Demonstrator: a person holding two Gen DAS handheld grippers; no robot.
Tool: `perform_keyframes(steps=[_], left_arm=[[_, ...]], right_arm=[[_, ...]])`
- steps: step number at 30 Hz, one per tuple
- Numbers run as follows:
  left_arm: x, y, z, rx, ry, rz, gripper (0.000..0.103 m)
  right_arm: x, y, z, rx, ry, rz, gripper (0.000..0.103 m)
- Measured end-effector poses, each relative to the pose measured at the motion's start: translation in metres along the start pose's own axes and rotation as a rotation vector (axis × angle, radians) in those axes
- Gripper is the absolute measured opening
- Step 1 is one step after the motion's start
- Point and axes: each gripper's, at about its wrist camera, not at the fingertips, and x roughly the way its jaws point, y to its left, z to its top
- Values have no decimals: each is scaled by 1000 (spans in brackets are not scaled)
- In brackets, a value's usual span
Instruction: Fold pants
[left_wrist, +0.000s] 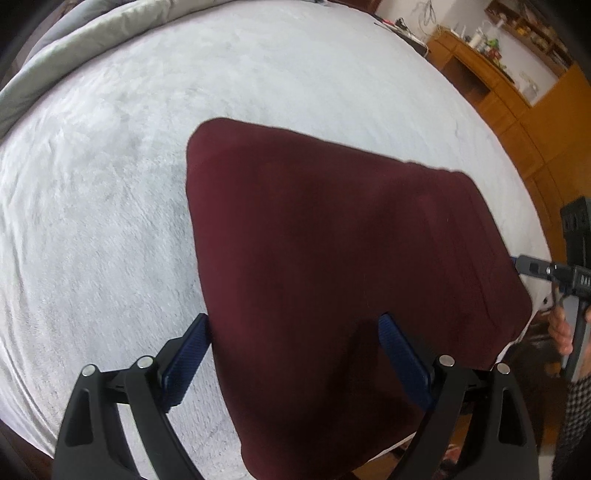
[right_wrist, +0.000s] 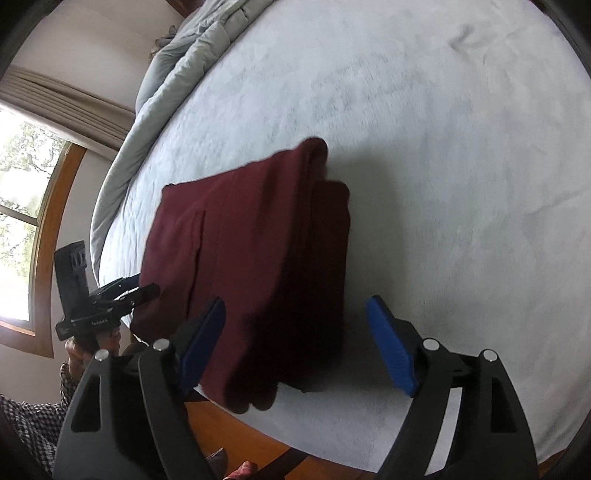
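Both claws, left gripper (left_wrist: 293, 349) and right gripper (right_wrist: 295, 334), gape wide, gripping nothing, over folded maroon pants (left_wrist: 343, 258) near the edge of a pale fuzzy bed (left_wrist: 110, 184); wooden cabinets (left_wrist: 517, 122) behind, window (right_wrist: 22, 206) off sideways.

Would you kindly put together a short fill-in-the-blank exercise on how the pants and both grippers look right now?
1. The pants lie on the bed as a folded bundle of dark ____ colour.
2. The right gripper has its jaws ____, with nothing clamped between the pads.
3. The pads of the left gripper are ____ in colour.
4. In the left wrist view, the wooden furniture stands to the ____ of the bed.

Missing words: red (maroon); open; blue; right
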Motion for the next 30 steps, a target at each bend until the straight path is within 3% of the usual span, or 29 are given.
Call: perform_keyframes(steps=[5,12,17,19,21,22,24,25,27,30], left_arm=[[7,-11,-7,44,-16,26,95],[19,-20,-1,46,-11,1,99],[38,0,17,-26,39,-102,100],[44,7,24,-73,73,-163,97],[44,14,27,-124,66,-189,81],[43,16,27,-135,63,-192,74],[38,21,26,-160,44,-209,52],[35,22,26,-165,35,-221,48],[31,19,24,-165,12,-233,38],[21,10,24,-161,-28,-233,34]], right_arm=[[13,-5,1,13,18,23,82],[36,-9,7,22,58,82,90],[49,-14,17,43,56,158,92],[53,-12,21,43,61,191,86],[52,-4,21,7,64,155,71],[49,-2,20,-1,58,162,65],[37,-4,17,16,32,199,44],[30,-5,15,34,23,236,43],[21,5,11,0,4,228,39],[4,24,8,-54,-39,226,37]])
